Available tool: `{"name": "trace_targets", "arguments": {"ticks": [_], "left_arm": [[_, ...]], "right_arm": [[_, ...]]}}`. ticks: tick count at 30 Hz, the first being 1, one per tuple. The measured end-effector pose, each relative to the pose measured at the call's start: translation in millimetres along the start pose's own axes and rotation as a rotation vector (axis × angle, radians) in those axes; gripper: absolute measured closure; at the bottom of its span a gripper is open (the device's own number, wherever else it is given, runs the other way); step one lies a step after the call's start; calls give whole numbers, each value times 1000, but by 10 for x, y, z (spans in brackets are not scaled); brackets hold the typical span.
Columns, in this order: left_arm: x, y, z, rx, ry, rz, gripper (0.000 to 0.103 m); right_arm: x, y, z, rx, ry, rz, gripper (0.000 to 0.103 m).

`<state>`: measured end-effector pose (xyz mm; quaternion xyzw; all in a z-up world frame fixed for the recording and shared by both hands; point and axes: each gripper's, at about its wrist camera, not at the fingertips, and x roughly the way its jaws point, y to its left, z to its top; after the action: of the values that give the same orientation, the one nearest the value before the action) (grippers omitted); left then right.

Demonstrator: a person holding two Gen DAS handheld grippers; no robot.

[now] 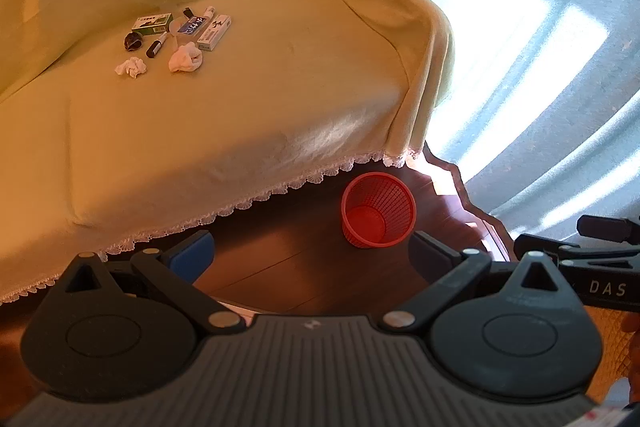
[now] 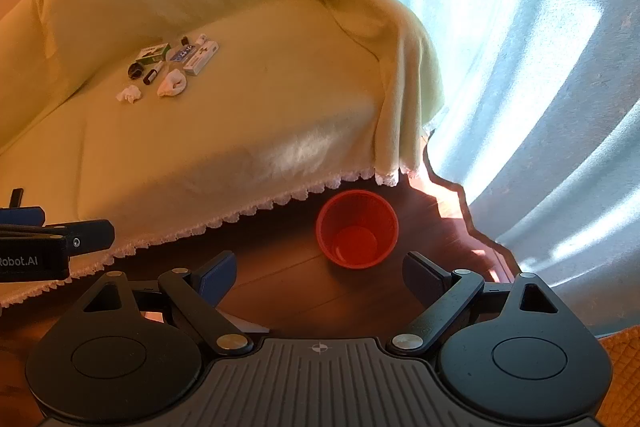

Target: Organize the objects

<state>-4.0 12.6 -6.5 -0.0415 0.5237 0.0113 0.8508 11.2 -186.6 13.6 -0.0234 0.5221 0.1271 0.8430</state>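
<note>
Both grippers' fingers (image 1: 192, 253) spread, empty; white box (image 1: 215, 32) lies flat, angled up-right.

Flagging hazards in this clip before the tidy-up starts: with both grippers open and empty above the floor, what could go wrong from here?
The red mesh bin stands on the floor beside the sofa's lace hem, so a low swing may tip it. The crumpled tissues and sock are soft, so pads may snag the cover. The clutter sits packed, so grabbing the marker could nudge neighbours.

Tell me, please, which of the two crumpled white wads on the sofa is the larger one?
The larger wad lies just below the long white box, right of the black marker. The smaller wad sits apart, further left, below the dark round object.
</note>
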Motion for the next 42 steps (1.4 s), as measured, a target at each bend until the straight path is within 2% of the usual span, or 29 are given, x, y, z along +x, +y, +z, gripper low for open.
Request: {"name": "trace_targets", "arguments": {"ticks": [12,23,29,33,37,42], "left_arm": [[136,-53,-1,-47,25,44,2],[258,27,-118,-143,35,94,2],[416,164,-147,-154,41,93,2],[614,262,-137,-145,34,66,2],[873,321,-130,-107,37,46,2],[1291,380,-159,-39,29,30,2]], "right_arm": [[206,-82,18,-62,24,85,15],[454,-94,-1,-175,39,183,15],[582,-61,-50,-234,24,168,15],[696,-12,-74,-271,8,153,15],[890,-43,-74,-233,21,145,15],[1219,-74,-128,-268,11,112,17]]}}
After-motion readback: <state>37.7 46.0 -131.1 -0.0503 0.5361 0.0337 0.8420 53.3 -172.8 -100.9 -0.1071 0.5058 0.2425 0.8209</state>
